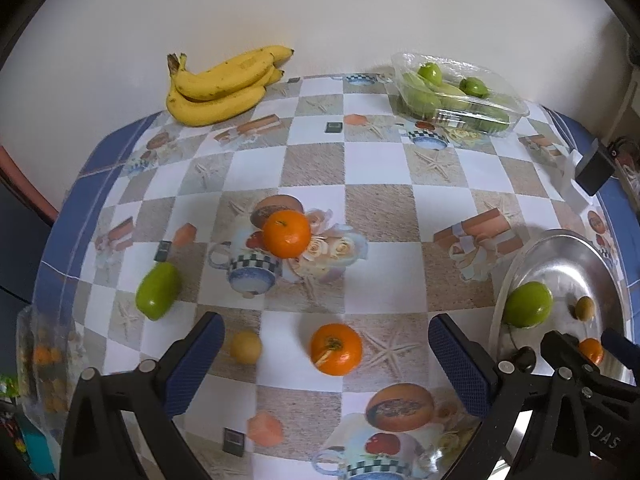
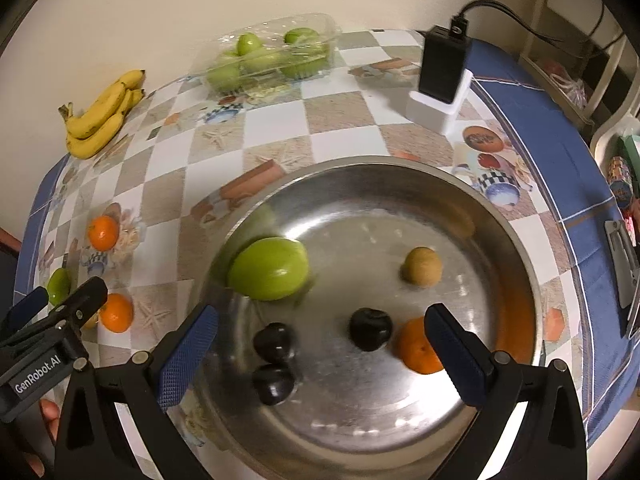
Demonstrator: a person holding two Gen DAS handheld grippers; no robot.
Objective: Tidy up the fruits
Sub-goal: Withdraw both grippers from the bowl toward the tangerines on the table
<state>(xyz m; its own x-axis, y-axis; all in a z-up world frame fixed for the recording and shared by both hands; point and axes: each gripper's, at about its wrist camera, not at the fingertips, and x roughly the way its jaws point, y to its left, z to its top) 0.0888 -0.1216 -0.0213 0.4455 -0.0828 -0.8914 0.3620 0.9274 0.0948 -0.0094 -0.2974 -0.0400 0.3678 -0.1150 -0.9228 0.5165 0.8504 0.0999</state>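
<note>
1. Right gripper (image 2: 320,356) hung over the steel bowl (image 2: 516,248) with its jaws spread wide and nothing between the blue pads.
2. Inside that bowl sat a green fruit (image 2: 269,269) (blurry), a small brownish fruit (image 2: 422,266), three dark plums (image 2: 370,329) and an orange (image 2: 418,348) right by the right pad.
3. Left gripper (image 1: 326,364) was wide apart too, hovering above a loose orange (image 1: 336,349) on the surface (image 1: 384,212), not touching it.
4. Nearby on the surface: a small yellow fruit (image 1: 245,346), a green one (image 1: 157,290), another orange (image 1: 286,233).
5. Way at the back were the bananas (image 1: 224,84) and a clear tub of green fruit (image 1: 460,94).
</note>
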